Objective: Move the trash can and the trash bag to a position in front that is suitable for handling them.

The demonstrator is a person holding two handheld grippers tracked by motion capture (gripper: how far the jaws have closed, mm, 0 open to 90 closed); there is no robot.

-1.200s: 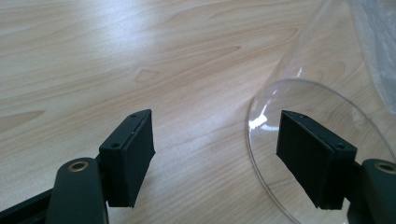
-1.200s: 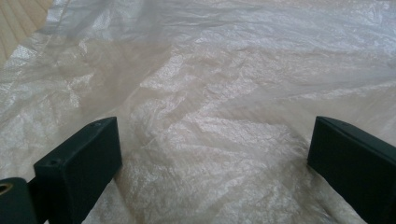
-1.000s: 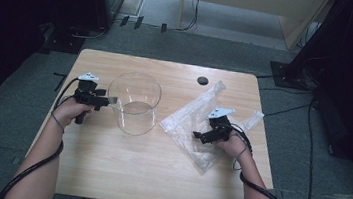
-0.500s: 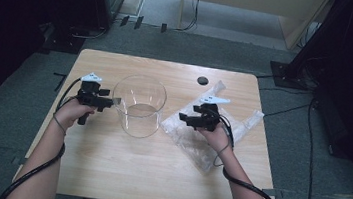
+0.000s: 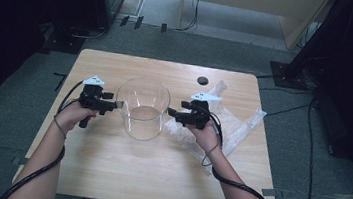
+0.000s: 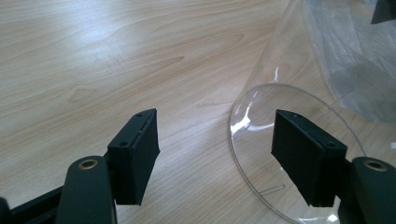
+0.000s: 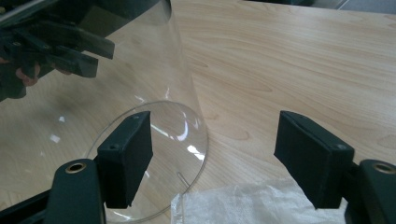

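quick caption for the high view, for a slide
Person at a wooden table brings open left hand-held gripper and right hand-held gripper to a clear glass container, plastic bag alongside.

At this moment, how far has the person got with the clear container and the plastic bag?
Early. Done: both grippers flank the upright clear container, left gripper at one side, right gripper at the other. In hand: nothing; both sets of jaws stand open, the wall between them, not clamped. Left: closing on it and whatever follows; the plastic bag lies flat on the table.

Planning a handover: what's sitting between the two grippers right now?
The clear glass bowl stands between the left gripper and right gripper, seen in the high view.
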